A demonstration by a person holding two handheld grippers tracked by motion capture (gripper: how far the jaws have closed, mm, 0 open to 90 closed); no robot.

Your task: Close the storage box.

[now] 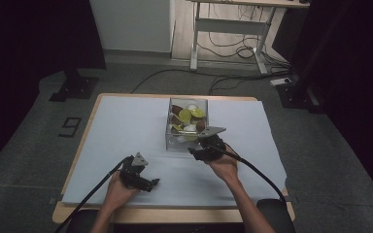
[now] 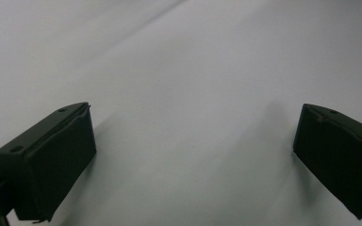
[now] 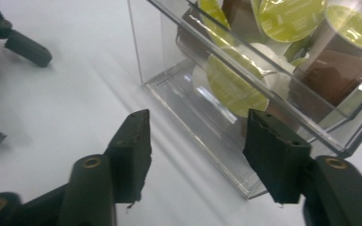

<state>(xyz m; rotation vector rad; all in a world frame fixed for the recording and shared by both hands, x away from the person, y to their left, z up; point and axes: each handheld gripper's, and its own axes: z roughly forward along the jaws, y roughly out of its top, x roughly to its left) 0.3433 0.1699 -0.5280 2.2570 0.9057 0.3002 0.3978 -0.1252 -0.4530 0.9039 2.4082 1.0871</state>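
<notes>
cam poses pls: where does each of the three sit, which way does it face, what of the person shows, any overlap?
High view: above the person's side, facing forward and down on the table; both forearms, left gripper, right gripper.
Left gripper view: rides the left gripper, faces bare white cover; open jaws.
Right gripper view: rides the right gripper, faces the clear box of capsules; open jaws.
Shared: high and right gripper views both show the box.

High view overhead; claw views close, table-level.

White sheet (image 1: 126, 136), wooden table (image 1: 85, 141), floor cables (image 1: 223, 48)
</notes>
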